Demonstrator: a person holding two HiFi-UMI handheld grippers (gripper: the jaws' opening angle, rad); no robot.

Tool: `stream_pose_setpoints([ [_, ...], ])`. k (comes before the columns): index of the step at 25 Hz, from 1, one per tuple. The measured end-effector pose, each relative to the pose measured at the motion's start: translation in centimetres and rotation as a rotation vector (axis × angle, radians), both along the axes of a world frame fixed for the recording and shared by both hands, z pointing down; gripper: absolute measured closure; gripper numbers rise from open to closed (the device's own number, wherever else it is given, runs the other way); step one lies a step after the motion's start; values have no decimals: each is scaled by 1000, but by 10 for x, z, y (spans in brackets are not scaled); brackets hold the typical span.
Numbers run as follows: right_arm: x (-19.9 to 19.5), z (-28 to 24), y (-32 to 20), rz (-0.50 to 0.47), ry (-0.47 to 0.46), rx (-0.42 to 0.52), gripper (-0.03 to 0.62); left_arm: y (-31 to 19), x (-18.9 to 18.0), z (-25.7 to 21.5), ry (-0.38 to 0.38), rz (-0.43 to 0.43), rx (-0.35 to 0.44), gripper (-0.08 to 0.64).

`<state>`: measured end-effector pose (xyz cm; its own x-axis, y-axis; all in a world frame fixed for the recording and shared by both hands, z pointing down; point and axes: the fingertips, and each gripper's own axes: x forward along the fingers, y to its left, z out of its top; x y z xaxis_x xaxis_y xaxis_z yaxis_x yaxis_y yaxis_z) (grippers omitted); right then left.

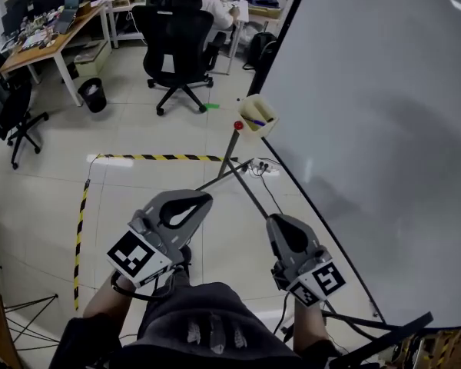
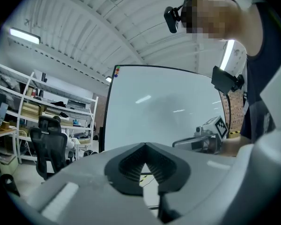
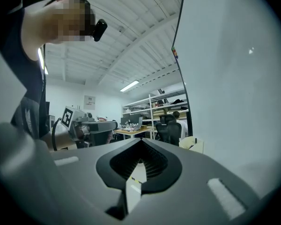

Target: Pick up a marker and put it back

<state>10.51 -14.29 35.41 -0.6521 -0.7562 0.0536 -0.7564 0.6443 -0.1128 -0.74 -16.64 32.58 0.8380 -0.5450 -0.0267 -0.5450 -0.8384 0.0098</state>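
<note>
The big whiteboard [image 1: 384,129] fills the right side from above, leaning on a dark stand. The tiled floor [image 1: 138,191] beside it carries a run of yellow-black tape [image 1: 161,157]. Farther off, someone sits in a black office chair [image 1: 177,41] at a desk. Only the head view takes in that floor. The left gripper view gives the board upright with storage shelves [image 2: 47,102] to its left.

Close to the person, the left gripper [image 1: 202,200] and right gripper [image 1: 280,221] are held level, well apart, each pointing ahead. Each gripper's own view shows its jaws pressed together at the tips with nothing between them.

A pale tray [image 1: 267,125] hangs at the board's lower edge, well ahead of both grippers. From above, a purple marker [image 1: 254,121] lies in it. The right gripper view shows the tray only from the side. A small red knob [image 1: 238,125] sits just beside the tray.
</note>
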Motion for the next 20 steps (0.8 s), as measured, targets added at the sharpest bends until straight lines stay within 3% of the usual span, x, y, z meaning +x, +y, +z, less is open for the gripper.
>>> stream_pose_setpoints([
  [5, -17, -2, -65, 52, 1, -5, 591, -73, -10, -4, -13, 65, 8, 554],
  [10, -24, -4, -106, 87, 1, -9, 591, -131, -7, 9, -78, 107, 11, 554],
  [13, -22, 1, -127, 93, 16, -31, 591, -162, -1, 17, -62, 108, -7, 554],
  [20, -8, 14, -183, 52, -17, -73, 591, -245, 23, 48, -142, 54, 12, 554],
])
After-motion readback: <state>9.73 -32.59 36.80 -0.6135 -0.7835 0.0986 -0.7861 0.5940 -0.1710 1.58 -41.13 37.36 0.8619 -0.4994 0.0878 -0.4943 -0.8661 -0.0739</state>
